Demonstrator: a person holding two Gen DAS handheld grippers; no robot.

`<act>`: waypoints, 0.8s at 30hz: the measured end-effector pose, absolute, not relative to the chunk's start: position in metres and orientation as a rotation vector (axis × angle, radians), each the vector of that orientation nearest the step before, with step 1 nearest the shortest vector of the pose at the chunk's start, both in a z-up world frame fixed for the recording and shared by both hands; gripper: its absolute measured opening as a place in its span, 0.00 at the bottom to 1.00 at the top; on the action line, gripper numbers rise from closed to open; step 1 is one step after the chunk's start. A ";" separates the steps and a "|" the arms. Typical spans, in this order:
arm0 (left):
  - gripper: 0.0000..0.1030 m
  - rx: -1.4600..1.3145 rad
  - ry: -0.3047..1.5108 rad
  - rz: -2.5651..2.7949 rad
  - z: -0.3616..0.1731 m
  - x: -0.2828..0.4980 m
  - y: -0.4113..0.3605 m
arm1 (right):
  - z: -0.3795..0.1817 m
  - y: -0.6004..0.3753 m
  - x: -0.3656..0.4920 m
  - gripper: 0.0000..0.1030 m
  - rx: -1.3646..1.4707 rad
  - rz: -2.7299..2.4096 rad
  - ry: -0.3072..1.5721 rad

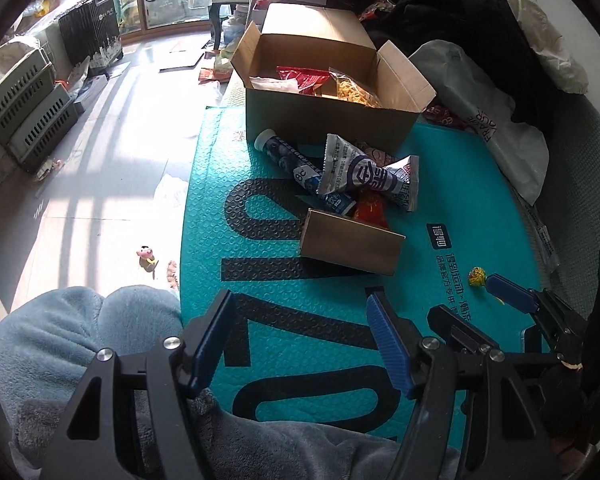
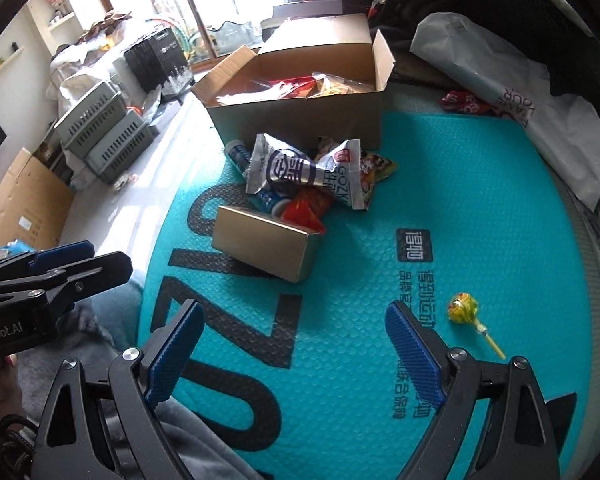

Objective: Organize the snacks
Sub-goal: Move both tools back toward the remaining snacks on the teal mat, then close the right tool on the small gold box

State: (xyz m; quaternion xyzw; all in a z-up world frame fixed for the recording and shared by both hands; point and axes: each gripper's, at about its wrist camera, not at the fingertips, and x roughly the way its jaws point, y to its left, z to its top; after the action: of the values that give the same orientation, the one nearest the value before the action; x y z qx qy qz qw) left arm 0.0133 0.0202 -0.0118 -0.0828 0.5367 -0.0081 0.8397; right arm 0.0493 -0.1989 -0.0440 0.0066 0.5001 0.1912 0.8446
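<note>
Snacks are sitting in a loose pile (image 2: 304, 176) on the teal mat (image 2: 480, 200), right in front of the open cardboard box (image 2: 300, 120), which is already holding a few bags. Left gripper (image 1: 300, 340) and right gripper (image 2: 296, 356) are both hovering spread wide, gripping nothing. Lollipop (image 2: 466, 312) is lying alone just beside the right one.

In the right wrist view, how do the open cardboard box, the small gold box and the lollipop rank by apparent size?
Largest to smallest:
1. open cardboard box, although farthest away
2. small gold box
3. lollipop, clearly smallest although nearest
</note>
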 end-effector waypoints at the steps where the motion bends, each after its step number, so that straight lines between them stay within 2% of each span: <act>1: 0.65 -0.184 1.144 -0.007 -0.014 0.014 0.023 | -0.047 -0.196 0.052 0.90 0.005 0.411 1.060; 16: 0.65 -0.274 1.198 0.107 -0.032 0.031 0.067 | -0.074 -0.135 0.106 0.90 -0.128 0.594 1.064; 22: 0.65 -0.264 1.214 0.118 -0.039 0.038 0.072 | -0.096 -0.114 0.119 0.90 -0.246 0.622 1.119; 24: 0.65 -0.272 1.224 0.119 -0.042 0.039 0.074 | -0.105 -0.107 0.122 0.86 -0.299 0.614 1.156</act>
State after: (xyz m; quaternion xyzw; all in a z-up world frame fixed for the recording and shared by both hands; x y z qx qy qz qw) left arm 0.0387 0.0742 -0.0420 -0.1272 0.5722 0.0556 0.8083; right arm 0.1220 -0.1073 -0.1053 -0.1385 0.5356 0.2845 0.7830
